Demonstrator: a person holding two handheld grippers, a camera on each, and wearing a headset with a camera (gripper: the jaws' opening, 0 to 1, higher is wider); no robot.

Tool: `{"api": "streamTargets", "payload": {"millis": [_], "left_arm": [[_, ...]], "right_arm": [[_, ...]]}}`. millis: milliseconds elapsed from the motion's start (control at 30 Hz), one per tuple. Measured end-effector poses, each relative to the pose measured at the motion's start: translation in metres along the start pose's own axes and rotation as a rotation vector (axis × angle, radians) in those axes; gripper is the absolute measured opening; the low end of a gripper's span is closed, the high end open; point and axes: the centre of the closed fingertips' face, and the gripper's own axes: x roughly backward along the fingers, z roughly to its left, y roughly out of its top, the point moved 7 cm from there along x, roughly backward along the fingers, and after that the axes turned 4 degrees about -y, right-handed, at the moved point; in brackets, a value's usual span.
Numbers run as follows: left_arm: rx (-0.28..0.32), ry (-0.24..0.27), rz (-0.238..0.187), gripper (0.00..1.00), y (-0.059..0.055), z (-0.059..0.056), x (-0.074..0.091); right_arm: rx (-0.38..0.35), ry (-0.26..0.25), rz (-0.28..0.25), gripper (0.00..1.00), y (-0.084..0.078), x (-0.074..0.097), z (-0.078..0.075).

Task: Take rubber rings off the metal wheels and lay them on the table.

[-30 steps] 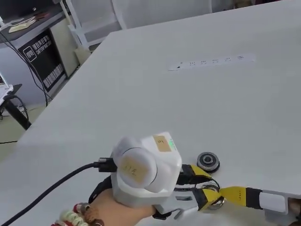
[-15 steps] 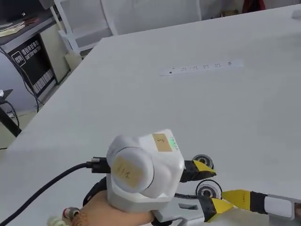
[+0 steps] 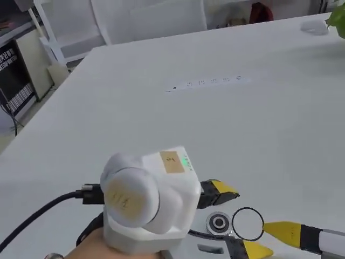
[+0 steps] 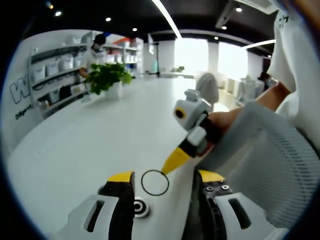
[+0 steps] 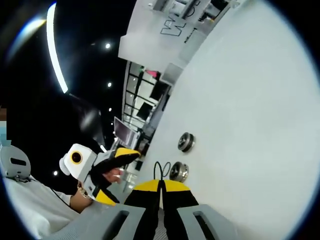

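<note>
Since half a second ago the rubber ring (image 3: 248, 224) has come clear of the metal wheel (image 3: 218, 222). It was then looped round the wheel; we now see it as an open black circle just right of the wheel. The right gripper (image 3: 266, 229) reaches in from the right. Its jaws are closed together on the ring's right edge, and in the right gripper view the ring rises from between the two yellow tips. We cannot tell whether the ring rests on the table (image 3: 215, 124) or hangs just above it.

The bare wheel lies flat on the near part of the table, between the jaws of the left gripper (image 4: 166, 176). Those jaws stand wide apart and grip nothing. In the right gripper view a second wheel (image 5: 186, 141) lies just beyond the first, apart from it.

A black cable (image 3: 43, 208) leaves the left gripper's body toward the left. A green plant (image 3: 337, 19) stands at the far right.
</note>
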Motion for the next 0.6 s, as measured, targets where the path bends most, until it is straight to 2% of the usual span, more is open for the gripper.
{"api": "streamTargets", "payload": {"millis": [133,233,367,467,600], "left_arm": [[0.017,-0.005,0.009,0.56,0.003,-0.006,0.006],[0.029,-0.009,0.003,0.58,0.006,-0.012,0.012],[0.022,0.003,-0.008,0.59,0.009,-0.017,0.023],[-0.002,0.023,-0.002,0.59,0.009,-0.017,0.034],[-0.014,0.066,0.006,0.60,0.004,-0.012,0.054]], "right_arm": [[0.002,-0.006,-0.016,0.00,0.003,0.009,0.008],[0.028,-0.034,-0.019,0.00,0.006,0.016,0.014],[0.036,-0.039,-0.024,0.00,0.008,0.021,0.023],[0.063,-0.045,-0.024,0.00,0.009,0.024,0.031],[0.083,-0.055,-0.021,0.00,0.010,0.025,0.039]]}}
